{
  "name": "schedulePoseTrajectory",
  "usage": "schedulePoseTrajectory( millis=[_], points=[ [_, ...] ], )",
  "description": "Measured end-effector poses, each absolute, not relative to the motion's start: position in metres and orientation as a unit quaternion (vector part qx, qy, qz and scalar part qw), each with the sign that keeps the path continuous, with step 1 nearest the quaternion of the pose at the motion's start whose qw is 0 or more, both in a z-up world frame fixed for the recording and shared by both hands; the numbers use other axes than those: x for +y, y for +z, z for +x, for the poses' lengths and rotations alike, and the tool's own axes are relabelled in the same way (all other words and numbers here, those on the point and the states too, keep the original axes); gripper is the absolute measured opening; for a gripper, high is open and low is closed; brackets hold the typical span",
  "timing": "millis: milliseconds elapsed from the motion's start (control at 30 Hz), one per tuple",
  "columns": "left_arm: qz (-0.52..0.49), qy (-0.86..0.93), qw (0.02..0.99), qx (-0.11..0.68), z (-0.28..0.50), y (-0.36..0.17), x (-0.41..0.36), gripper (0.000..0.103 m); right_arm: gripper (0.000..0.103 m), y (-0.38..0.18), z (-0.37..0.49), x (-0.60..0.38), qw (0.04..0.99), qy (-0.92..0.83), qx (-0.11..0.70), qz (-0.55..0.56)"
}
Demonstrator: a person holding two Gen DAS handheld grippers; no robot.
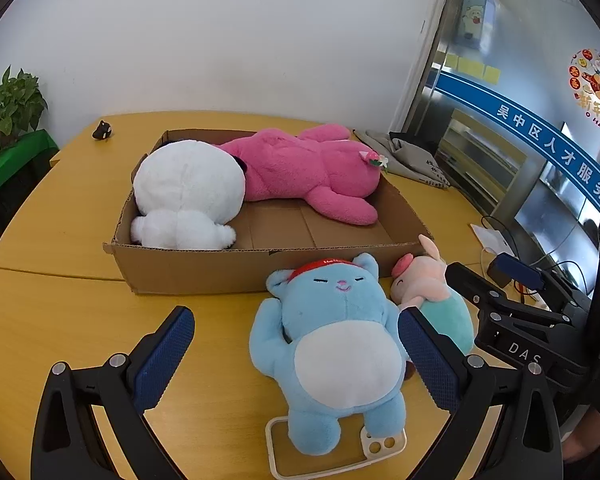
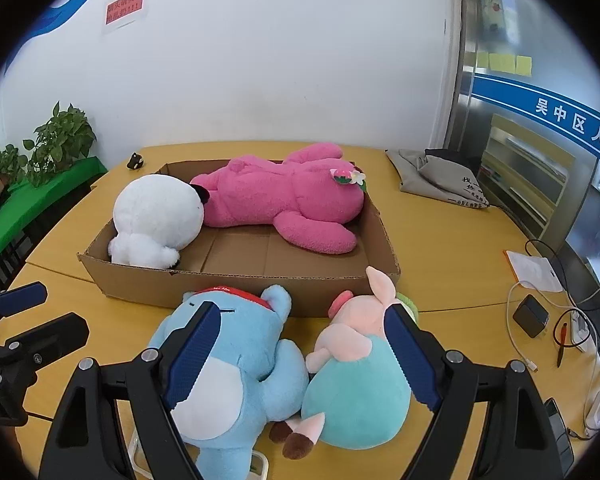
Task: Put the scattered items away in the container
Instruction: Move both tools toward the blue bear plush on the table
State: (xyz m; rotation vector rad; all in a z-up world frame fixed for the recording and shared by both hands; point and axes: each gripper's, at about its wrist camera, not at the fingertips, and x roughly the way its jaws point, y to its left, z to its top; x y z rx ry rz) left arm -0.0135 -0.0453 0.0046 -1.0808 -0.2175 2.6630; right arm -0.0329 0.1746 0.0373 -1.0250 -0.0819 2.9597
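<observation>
A light-blue plush bear (image 1: 340,344) with a red headband lies on its back on the yellow table, just in front of the cardboard box (image 1: 204,276). A pink pig plush in a teal body (image 2: 352,368) lies against its right side. My left gripper (image 1: 296,316) is open around the blue bear (image 2: 236,368), its left pad well clear. My right gripper (image 2: 300,312) is open over both toys, one finger above the bear's face, the other by the pig. A white plush (image 1: 188,196) and a big pink plush (image 1: 300,172) lie inside the box (image 2: 140,288).
A white phone case (image 1: 276,448) lies under the bear's feet. A grey bag (image 2: 440,180) sits at the back right, a small dark figurine (image 2: 134,161) at the back left. Cables, a black charger (image 2: 530,316) and a paper pad (image 2: 534,270) crowd the right edge. Potted plants (image 2: 60,140) stand left.
</observation>
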Motion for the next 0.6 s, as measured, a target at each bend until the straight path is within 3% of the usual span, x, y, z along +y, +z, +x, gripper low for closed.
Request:
schedulePoseTrajectory(
  millis=[333,500,600],
  points=[
    [-0.396,0.904,0.113,-0.110,-0.016,-0.027,-0.073,0.103,0.084,0.013,-0.040,0.156,-0.056,0.931,-0.037,-0.360],
    [-0.414,0.896,0.104,-0.125,-0.021,-0.048,-0.093,0.103,0.082,-0.039,-0.052,0.117,-0.111,0.903,-0.072,-0.408],
    [-0.422,0.892,0.097,-0.129,-0.022,-0.058,-0.105,0.103,0.084,-0.061,-0.055,0.109,-0.152,0.895,-0.033,-0.418]
  ],
)
